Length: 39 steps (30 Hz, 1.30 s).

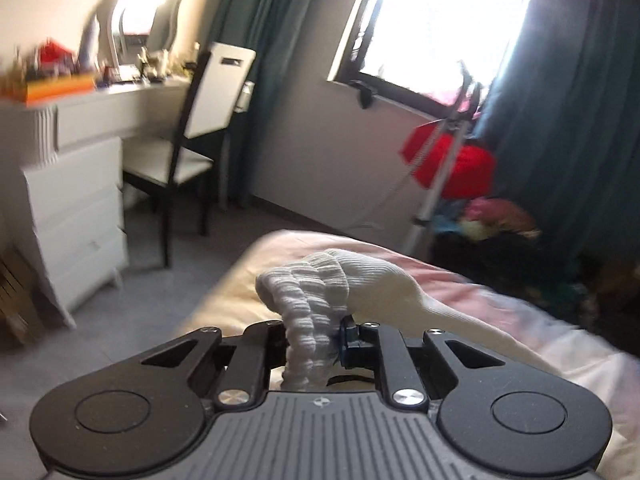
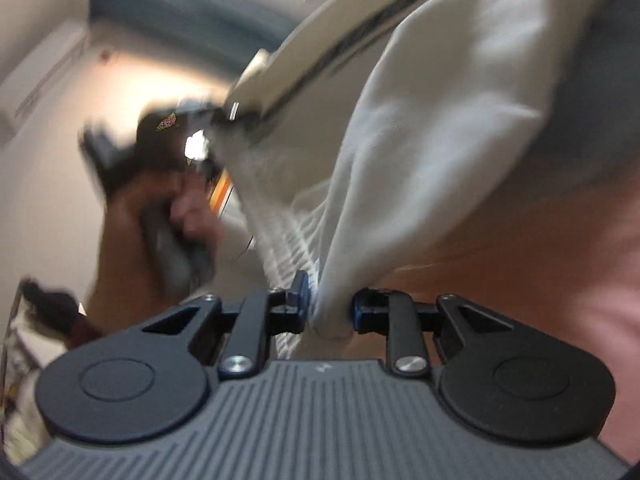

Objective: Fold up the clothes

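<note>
at six o'clock in the left wrist view, the left claw (image 1: 312,340) pinches the ribbed cuff of a white sock (image 1: 320,292); the knit bunches between its two fingers (image 1: 350,342) and bulges up toward twelve o'clock, while the smooth foot part trails off toward three o'clock and lies on the bed (image 1: 500,304), whose cover is pale pink and cream. at nine o'clock from the sock stands a white drawer unit (image 1: 76,216) under a white table (image 1: 120,104) crowded with blurred small items. a dark-framed chair (image 1: 192,136) with a pale seat sits at ten o'clock, just beside the table. teal curtains (image 1: 568,140) hang on both sides of a bright window (image 1: 444,20) at twelve to one o'clock. a red cloth (image 1: 452,164) hangs on a metal rack (image 1: 436,184) at two o'clock, above a blurred heap of coloured laundry (image 1: 496,220).

at six o'clock in the right wrist view, the right claw (image 2: 330,308) is pressed together on a fold of white fabric (image 2: 432,132), which rises toward one o'clock, smooth above and ribbed lower down near the left finger. whether it is the same sock cannot be told. at nine o'clock a blurred hand (image 2: 160,208) grips a dark object. pink bedding (image 2: 540,264) fills the four o'clock side.
</note>
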Each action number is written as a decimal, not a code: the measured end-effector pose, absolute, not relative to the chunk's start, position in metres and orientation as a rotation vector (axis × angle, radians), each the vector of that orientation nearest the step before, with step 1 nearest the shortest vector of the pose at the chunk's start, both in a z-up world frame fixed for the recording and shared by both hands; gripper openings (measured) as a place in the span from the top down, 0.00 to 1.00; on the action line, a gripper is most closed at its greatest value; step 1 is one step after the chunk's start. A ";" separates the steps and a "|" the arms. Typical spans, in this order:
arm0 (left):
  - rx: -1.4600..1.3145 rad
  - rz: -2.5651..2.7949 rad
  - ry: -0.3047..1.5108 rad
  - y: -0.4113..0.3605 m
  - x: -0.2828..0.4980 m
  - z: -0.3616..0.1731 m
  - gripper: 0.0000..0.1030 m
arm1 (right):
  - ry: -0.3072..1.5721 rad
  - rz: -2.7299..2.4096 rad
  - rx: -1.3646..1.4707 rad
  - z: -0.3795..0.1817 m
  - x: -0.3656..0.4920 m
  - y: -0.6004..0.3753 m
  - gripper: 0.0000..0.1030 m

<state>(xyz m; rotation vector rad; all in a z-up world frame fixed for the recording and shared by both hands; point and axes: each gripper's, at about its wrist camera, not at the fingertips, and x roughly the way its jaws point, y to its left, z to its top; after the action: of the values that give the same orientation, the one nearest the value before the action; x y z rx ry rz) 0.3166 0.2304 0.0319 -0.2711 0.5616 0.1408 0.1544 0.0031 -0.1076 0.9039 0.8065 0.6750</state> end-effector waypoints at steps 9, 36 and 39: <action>-0.138 0.203 0.703 0.251 0.408 -0.035 0.79 | 0.894 0.745 0.795 -0.134 0.222 0.084 0.75; -0.145 -0.203 0.578 0.043 0.274 0.008 0.19 | 0.478 0.212 0.309 0.005 0.069 -0.174 0.13; -0.103 -0.330 0.559 -0.025 0.289 0.000 0.19 | 0.463 0.125 0.383 -0.014 0.077 -0.212 0.13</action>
<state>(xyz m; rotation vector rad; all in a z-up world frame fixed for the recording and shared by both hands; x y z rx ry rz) 0.2894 -0.0253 0.0003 -0.1034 0.5594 -0.3303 0.0766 -0.2123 -0.0136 0.3834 0.4630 0.1253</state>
